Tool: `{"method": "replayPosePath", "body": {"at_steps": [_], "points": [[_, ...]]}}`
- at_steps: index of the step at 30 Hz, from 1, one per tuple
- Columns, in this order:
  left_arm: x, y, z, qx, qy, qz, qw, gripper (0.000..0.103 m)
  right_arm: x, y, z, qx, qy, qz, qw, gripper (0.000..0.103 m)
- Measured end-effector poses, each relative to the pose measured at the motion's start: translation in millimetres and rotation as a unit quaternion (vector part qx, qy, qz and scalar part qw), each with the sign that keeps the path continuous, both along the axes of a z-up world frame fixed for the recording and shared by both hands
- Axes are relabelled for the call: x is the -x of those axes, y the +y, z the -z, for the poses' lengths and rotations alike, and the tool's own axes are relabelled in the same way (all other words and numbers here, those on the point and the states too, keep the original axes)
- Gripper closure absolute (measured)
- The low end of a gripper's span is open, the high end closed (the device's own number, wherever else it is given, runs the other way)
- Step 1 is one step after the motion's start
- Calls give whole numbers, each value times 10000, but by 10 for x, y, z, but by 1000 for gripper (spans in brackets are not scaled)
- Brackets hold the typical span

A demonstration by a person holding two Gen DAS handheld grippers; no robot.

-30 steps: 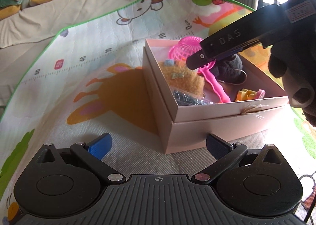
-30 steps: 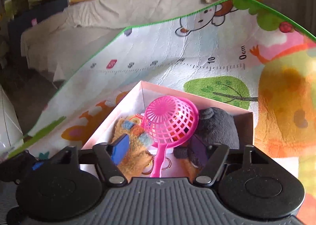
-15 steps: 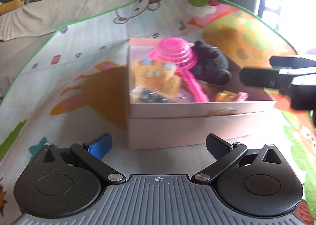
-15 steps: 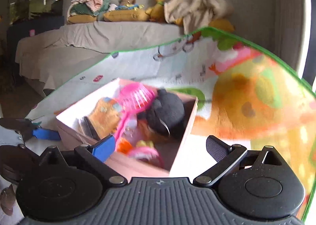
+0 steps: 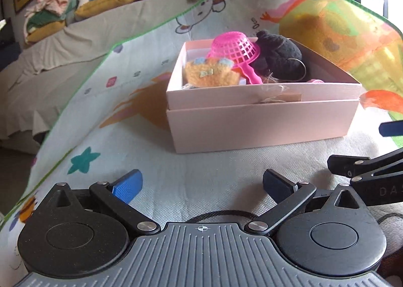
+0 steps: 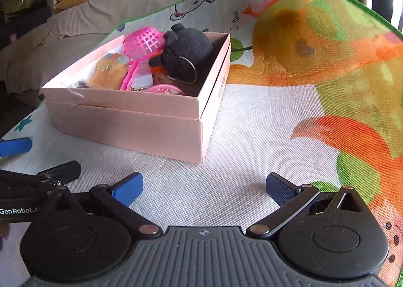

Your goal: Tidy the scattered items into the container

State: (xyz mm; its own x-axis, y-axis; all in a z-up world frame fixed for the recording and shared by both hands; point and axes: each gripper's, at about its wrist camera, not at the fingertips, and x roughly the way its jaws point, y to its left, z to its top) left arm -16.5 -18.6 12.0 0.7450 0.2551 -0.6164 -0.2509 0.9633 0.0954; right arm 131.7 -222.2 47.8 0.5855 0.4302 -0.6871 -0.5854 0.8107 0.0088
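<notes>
Right wrist view showing both grippers' fingers [image 6: 127,188] spread open and empty before the pale pink cardboard box [image 6: 131,120] holding a black plush toy [image 6: 187,55] and pink plastic strainer [image 6: 142,41], risking the piled toys spilling if nudged.
</notes>
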Motion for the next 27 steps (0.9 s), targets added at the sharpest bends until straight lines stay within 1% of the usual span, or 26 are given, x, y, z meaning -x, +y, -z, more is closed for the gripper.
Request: {"method": "replayPosePath", "body": {"at_steps": [4, 7, 9, 27], "points": [[-2, 162, 12, 469, -11, -9, 9989, 0, 68, -6, 26, -67, -105, 173, 9998, 0], [-4, 140, 18, 404, 1, -14, 9992, 0, 134, -11, 52, -130, -252, 355, 9990, 0], [-6, 145, 24, 442, -3, -16, 9990, 0, 151, -3, 53, -114, -294, 405, 9987, 0], [-8, 129, 22, 423, 7, -11, 9991, 0, 145, -8, 58, -144, -268, 404, 9987, 0]]}}
